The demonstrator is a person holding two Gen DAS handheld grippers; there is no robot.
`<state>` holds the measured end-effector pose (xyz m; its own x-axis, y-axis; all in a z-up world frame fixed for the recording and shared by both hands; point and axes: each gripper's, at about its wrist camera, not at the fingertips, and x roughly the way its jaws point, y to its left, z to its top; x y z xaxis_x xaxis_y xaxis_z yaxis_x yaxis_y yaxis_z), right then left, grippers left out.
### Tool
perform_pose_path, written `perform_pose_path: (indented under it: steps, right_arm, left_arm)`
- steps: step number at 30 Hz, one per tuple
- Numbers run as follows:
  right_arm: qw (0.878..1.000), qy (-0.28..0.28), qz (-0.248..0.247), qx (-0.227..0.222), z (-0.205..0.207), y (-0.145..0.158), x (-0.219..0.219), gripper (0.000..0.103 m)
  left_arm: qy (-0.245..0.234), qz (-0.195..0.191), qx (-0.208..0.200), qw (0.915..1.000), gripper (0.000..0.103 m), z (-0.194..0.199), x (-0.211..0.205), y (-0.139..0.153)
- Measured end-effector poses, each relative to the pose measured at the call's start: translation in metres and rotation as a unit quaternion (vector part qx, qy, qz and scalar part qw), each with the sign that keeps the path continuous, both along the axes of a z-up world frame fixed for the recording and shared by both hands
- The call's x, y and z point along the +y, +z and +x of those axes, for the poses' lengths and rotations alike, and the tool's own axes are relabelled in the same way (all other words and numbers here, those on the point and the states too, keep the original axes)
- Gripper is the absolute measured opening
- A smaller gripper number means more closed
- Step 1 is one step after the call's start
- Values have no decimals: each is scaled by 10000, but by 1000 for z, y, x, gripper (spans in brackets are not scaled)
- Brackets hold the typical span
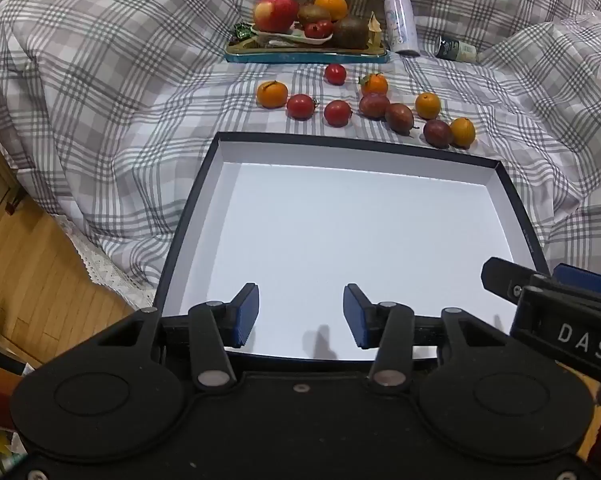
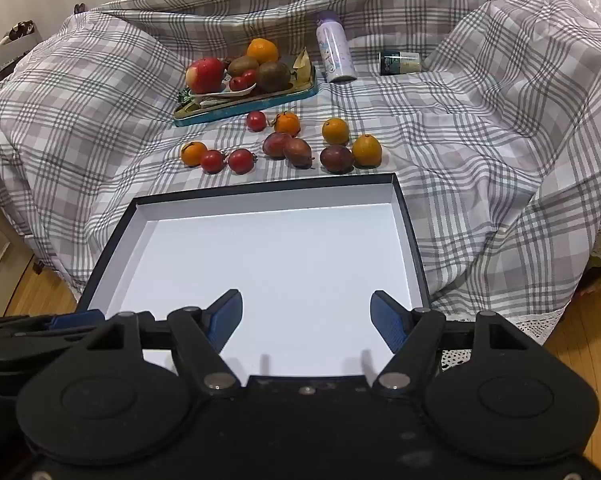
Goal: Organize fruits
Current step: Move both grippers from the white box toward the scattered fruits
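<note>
The left tongs (image 1: 300, 316) and right tongs (image 2: 306, 320), both matte black with ribbed blue pads, hang spread and hold nothing above the near edge of a shallow cardboard box (image 1: 518, 216). The box is rectangular, black outside and smooth white inside, and lies on a bed under a rumpled grey-and-white plaid sheet (image 1: 100, 120). Well beyond the tongs, just past the box's far rim, loose fruit sits on the sheet: glossy red tomatoes (image 1: 301, 106), round oranges (image 1: 272, 94) and dull purple, egg-shaped passion fruits (image 1: 399, 118). Farther back, a flat teal tin tray (image 1: 306, 57) carries a big red apple (image 1: 275, 13), fuzzy brown kiwis (image 1: 351, 32), another orange and small tomatoes. Beside the tray, a pale lavender bottle (image 1: 400, 24) stands tilted, and a small dark-capped jar (image 1: 456, 49) lies on its side. Wooden floor (image 1: 24, 280) shows at the bed's edge.
</note>
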<state>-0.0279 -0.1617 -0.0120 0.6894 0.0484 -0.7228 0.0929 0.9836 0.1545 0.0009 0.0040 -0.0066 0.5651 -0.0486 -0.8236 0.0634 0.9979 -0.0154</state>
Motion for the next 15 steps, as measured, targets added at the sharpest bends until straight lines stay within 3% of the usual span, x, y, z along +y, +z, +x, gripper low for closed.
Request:
perform_pose_path:
  steps: [15]
  right_arm:
    - [9998,161,-94,24,6,-3,4,69]
  left_arm:
    - [121,-77,26,9999,54,9,6,-5]
